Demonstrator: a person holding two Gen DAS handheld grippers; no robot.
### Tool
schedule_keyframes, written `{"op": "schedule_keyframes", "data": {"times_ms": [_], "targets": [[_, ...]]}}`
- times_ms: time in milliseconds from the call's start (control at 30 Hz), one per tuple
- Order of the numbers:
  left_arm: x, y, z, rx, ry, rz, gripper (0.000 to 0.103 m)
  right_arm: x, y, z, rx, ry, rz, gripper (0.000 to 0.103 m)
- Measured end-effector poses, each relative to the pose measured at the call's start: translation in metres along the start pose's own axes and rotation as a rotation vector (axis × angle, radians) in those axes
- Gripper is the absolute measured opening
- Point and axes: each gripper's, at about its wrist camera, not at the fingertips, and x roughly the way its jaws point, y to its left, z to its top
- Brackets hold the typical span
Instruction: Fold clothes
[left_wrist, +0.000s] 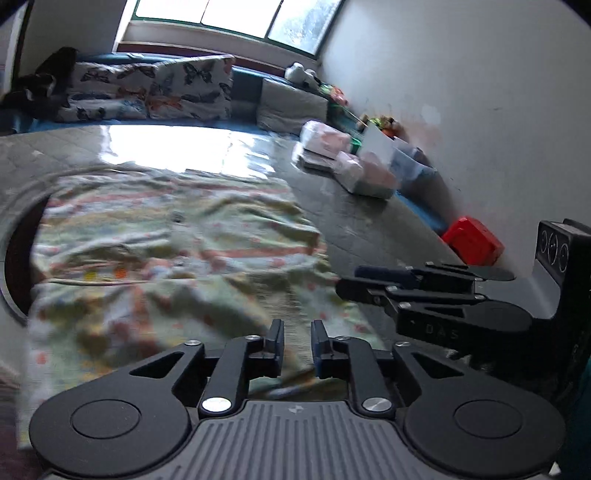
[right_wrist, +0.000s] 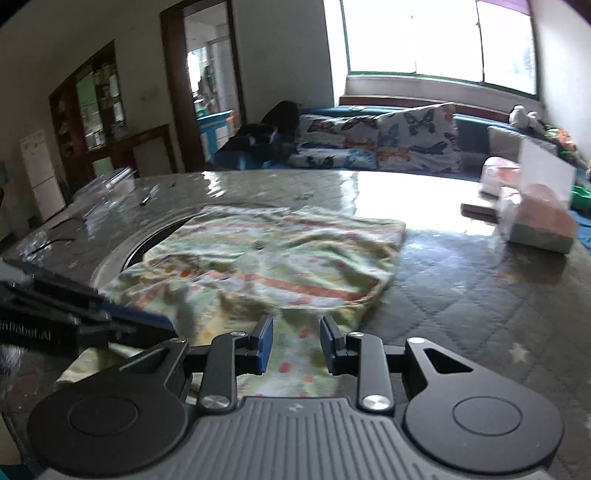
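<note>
A pale green garment (left_wrist: 170, 258) with orange stripes and small prints lies crumpled and partly folded on the dark quilted table (left_wrist: 369, 221). It also shows in the right wrist view (right_wrist: 266, 254). My left gripper (left_wrist: 297, 334) is open with a narrow gap, empty, just above the garment's near edge. My right gripper (right_wrist: 296, 330) is open and empty over the garment's near right part. The right gripper shows at the right of the left wrist view (left_wrist: 369, 280), and the left gripper at the left of the right wrist view (right_wrist: 140, 317).
Plastic-wrapped packs (left_wrist: 354, 166) and a white card (right_wrist: 546, 173) stand at the table's right side by the wall. A red box (left_wrist: 472, 240) sits against the wall. A round recess (right_wrist: 155, 236) in the table lies under the garment's left. Butterfly cushions (right_wrist: 384, 140) line the far bench.
</note>
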Motion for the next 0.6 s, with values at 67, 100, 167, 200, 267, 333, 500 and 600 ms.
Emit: {"op": "schedule_keyframes", "data": {"times_ms": [67, 100, 167, 200, 267, 333, 500, 600], "targets": [[-0.008, 0.017, 0.002, -0.026, -0.022, 0.042, 0.025, 0.011, 0.007, 0.002, -0.014, 0.020, 0.017, 0.028], [-0.012, 0.027, 0.002, -0.039, -0.033, 0.071, 0.026, 0.016, 0.011, 0.002, -0.020, 0.030, 0.026, 0.027], [-0.019, 0.046, 0.003, -0.064, -0.051, 0.126, 0.026, 0.027, 0.017, 0.004, -0.028, 0.048, 0.036, 0.027], [-0.023, 0.055, 0.003, -0.080, -0.055, 0.150, 0.026, 0.031, 0.018, 0.004, -0.025, 0.054, 0.034, 0.027], [-0.030, 0.071, 0.001, -0.105, -0.059, 0.182, 0.026, 0.041, 0.018, 0.005, -0.014, 0.067, 0.025, 0.028], [-0.035, 0.084, -0.001, -0.125, -0.060, 0.205, 0.027, 0.047, 0.018, 0.005, 0.003, 0.077, 0.011, 0.027], [-0.038, 0.101, -0.006, -0.133, -0.057, 0.228, 0.027, 0.051, 0.019, 0.004, 0.034, 0.088, 0.000, 0.016], [-0.035, 0.105, -0.008, -0.124, -0.051, 0.233, 0.027, 0.048, 0.019, 0.006, 0.036, 0.074, -0.028, 0.005]]}}
